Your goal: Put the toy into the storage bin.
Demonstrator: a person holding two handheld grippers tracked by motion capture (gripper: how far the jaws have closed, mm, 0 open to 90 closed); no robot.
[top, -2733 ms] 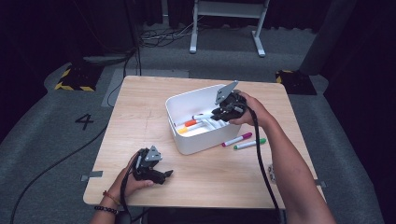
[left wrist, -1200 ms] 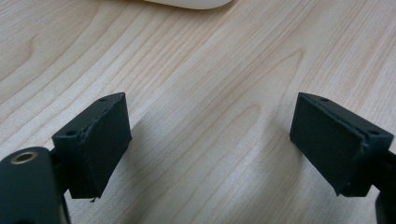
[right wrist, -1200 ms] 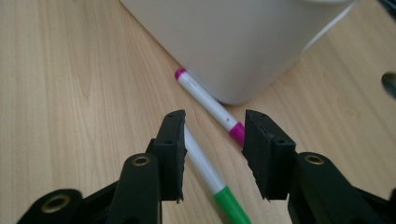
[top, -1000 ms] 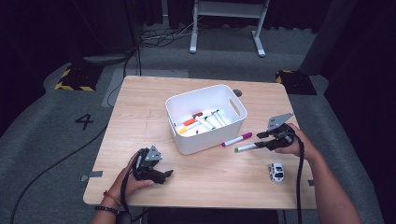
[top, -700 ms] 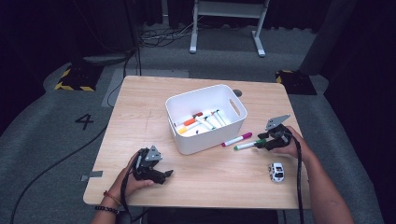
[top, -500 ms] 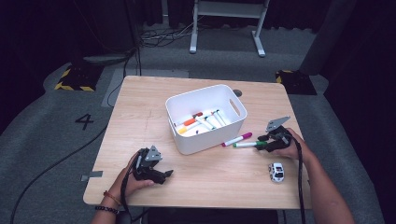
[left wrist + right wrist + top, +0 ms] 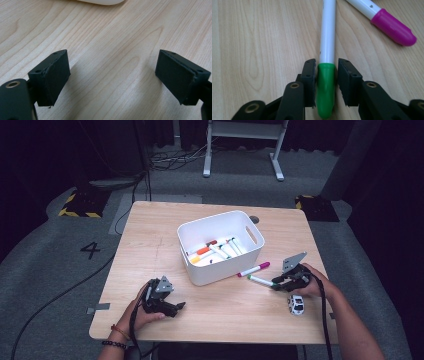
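Wooden table, seen from above; white bin of markers at centre. Left gripper resting near front edge, jaws wide apart over bare wood. Right gripper closed on green-capped marker lying on table right of bin. Magenta-capped marker just beside. Toy car near right hand.

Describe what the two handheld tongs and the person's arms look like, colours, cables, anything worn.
Both tongs, left and right, are black, with flat rectangular jaws bearing small screw holes, brass-coloured pivot rivets and a grey three-cornered plate on top. A black cable trails from each toward the person. The forearms are bare of sleeves; the left wrist wears a red band and a dark beaded bracelet.
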